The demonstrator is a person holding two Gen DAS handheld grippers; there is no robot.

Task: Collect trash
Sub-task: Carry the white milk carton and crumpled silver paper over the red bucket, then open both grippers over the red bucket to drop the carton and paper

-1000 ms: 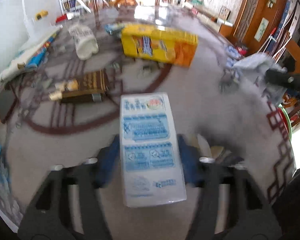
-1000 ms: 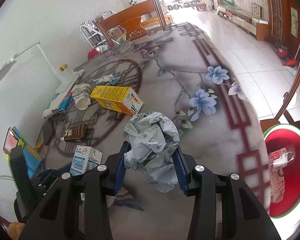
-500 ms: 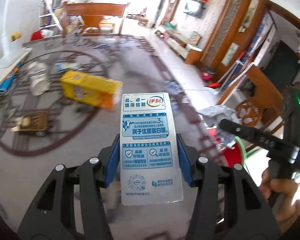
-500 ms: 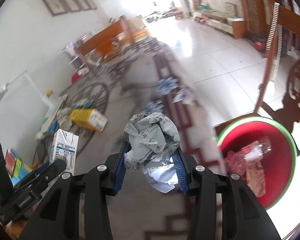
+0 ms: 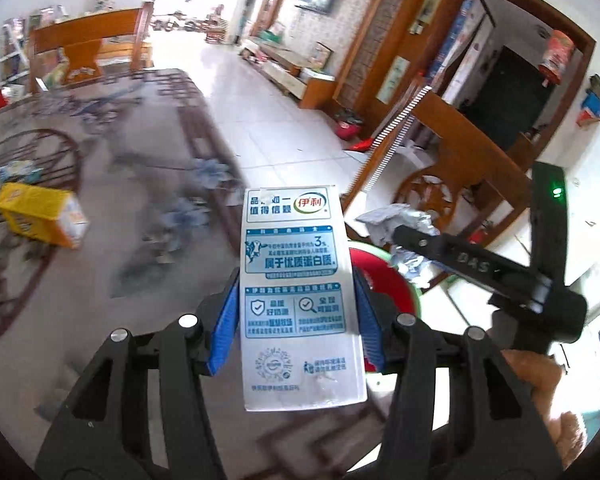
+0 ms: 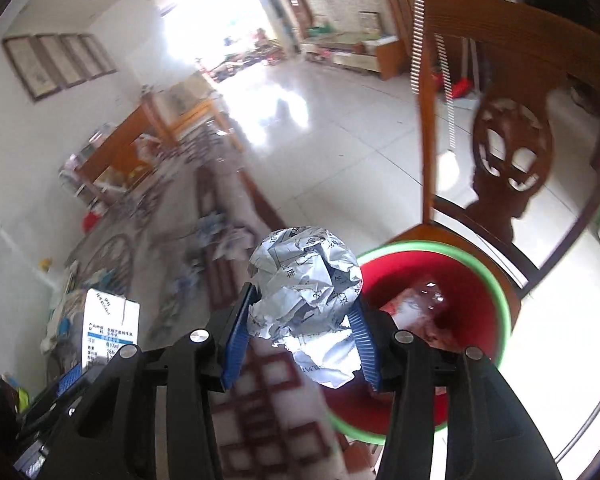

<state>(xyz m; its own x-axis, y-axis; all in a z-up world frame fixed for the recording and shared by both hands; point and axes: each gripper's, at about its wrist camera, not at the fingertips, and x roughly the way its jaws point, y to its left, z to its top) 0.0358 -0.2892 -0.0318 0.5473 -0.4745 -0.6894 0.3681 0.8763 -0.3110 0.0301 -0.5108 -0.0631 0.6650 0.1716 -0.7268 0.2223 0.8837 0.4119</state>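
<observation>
Both tongs loaded: left (image 5: 296, 316) milk carton (image 5: 298, 300); right (image 6: 302, 336) crumpled paper (image 6: 306, 288).

Ahead and right of the right gripper (image 6: 304, 320), the red bin (image 6: 496, 304) is standing open-topped, trash lying inside. A wooden chair (image 6: 496, 148) is blocking the space beyond the bin. The left gripper (image 5: 298, 320) is crowding the bin's near-left side. A yellow box (image 5: 40, 220) is occupying the table (image 5: 148, 248) far left.

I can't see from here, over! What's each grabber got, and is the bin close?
Left gripper clamps milk carton. Right gripper holds crumpled paper, jaws just easing open. Red bin just ahead. Nothing between.
</observation>
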